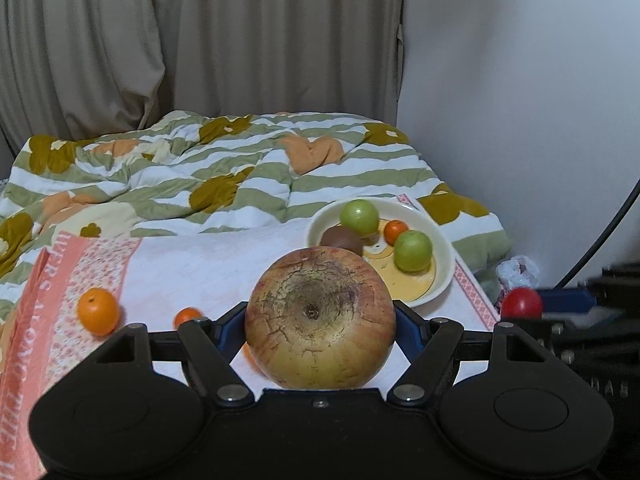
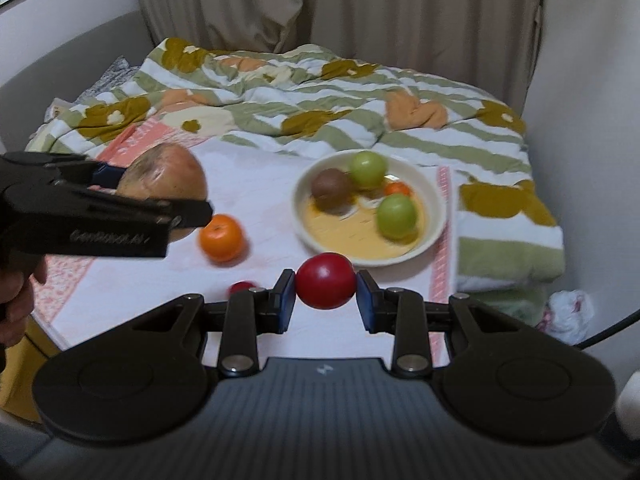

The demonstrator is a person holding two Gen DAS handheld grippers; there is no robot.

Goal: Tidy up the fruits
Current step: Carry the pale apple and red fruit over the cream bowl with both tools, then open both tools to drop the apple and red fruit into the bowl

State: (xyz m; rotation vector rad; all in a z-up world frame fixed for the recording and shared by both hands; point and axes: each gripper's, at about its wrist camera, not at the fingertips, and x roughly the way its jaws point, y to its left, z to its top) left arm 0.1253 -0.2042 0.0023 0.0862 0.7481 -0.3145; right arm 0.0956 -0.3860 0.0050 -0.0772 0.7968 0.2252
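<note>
**Both claws loaded, bowl ahead**

Big apple [image 1: 320, 320] sits right under my left cam, pinched in the left claw [image 1: 320, 322], pads on both flanks, jaws spread wide to fit it. Right claw [image 2: 326, 300] is pressed nearly together on a small red fruit [image 2: 326, 286], prob a tomato or plum, can't tell which. Neither fruit touches the cloth [image 2: 256, 184] on the bed.

Bowl [image 2: 434, 216] lies ahead, a bit to the right, w/ two green fruits [image 2: 396, 210], a brown one [image 2: 332, 190] and a tiny orange one [image 2: 397, 189] already inside. Loose on the cloth: a mandarin [image 2: 221, 237], plus a small red thing [image 2: 241, 287] just beyond the right claw. Left cam also shows a smaller orange fruit [image 1: 187, 316] near the mandarin.

What worries me from here:
- Apple is heavy and round, held only at its widest part; a quick tilt and it could slip fwd out of the pads
- Bowl is half full; dropping the apple in from height may knock the green ones over the rim
- Both claws heading for one bowl = collision risk, so I'd go one at a time
- Bed is soft, the bowl could tip if I press on its edge
- Right view is blurry, so depth to the rim is a guess
</note>
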